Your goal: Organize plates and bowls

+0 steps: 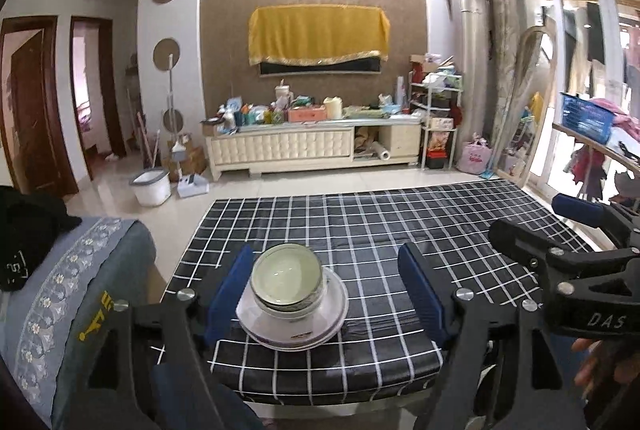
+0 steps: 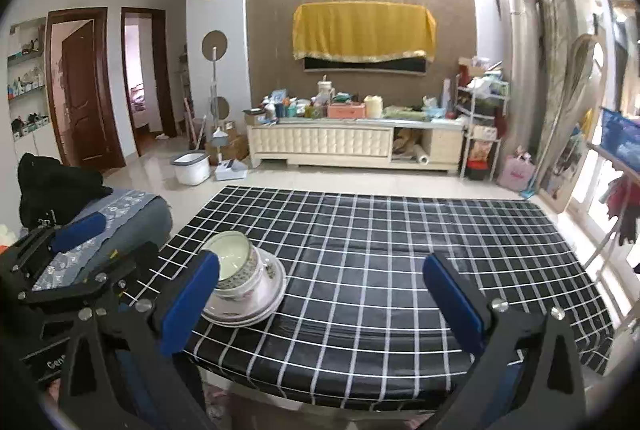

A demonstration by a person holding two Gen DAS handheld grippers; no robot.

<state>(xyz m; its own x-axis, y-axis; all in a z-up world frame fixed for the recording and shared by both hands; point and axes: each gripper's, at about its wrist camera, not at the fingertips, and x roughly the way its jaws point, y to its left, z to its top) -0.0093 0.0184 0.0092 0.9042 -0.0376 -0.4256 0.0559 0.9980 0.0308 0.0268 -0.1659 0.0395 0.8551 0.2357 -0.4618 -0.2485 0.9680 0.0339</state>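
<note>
The left tongs fill the foreground of their own view, blue pads spread wide with nothing pinched; the stack shows between them but lies beyond, on the table, and no pad touches it. The right tongs are likewise spread to their widest, empty, with the stack just beyond their left pad. Each pair shows at the edge of the other's view, side by side, and fingers of a hand show below the right pair. Both hover over the near edge of a table under a black cloth with a white grid. The bowls, nested, pale green inside with a patterned outside, sit on the plates, white and stacked, near the table's near left corner. The rest of the cloth is bare, wide open to the right and toward the far edge. Left of the table stands a grey sofa arm with a floral strip and a black garment on it. Beyond the table, pale tiled floor runs to a cream cabinet crowded with boxes and bottles, under a yellow cloth on a brown wall. A white bucket stands on the floor at left, near two dark wooden doorways. A white rack of boxes stands at right, beside glass doors.
</note>
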